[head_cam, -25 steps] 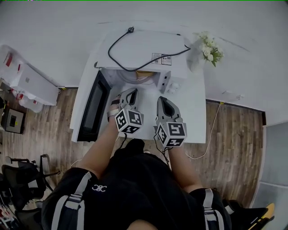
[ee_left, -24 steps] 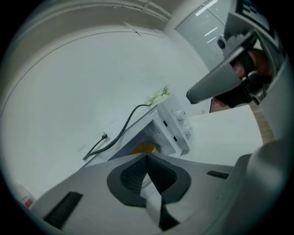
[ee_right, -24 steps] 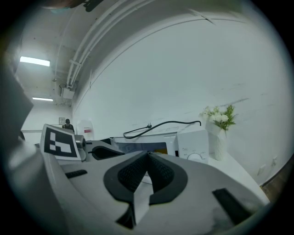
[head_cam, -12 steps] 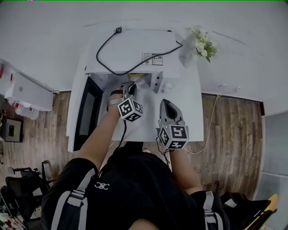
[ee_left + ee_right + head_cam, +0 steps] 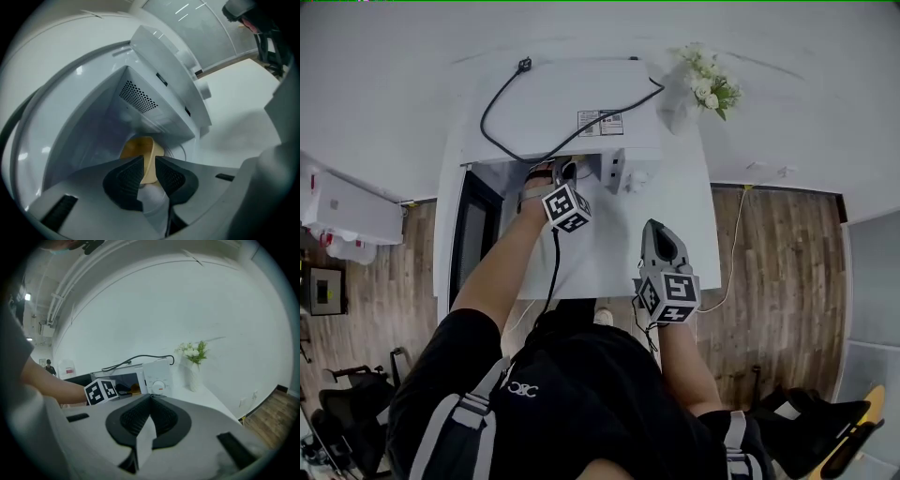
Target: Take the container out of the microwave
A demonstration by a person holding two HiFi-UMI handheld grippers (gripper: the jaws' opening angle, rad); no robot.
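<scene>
Grey and nearest the person, the right gripper (image 5: 659,227) hovers over the front part of the white table (image 5: 609,258). Its jaws are pressed together on nothing, and bare tabletop lies all round it. Beyond it, the left gripper (image 5: 149,164) reaches through the mouth of the white microwave (image 5: 572,94), whose door (image 5: 469,248) is swung open to the left. Its jaws are clamped on the near rim of the yellow container (image 5: 136,147), which sits inside the cavity with the side walls well apart from it. A black cord (image 5: 523,67) loops over the microwave's top. At the far right corner stands a vase of white flowers (image 5: 703,84).
</scene>
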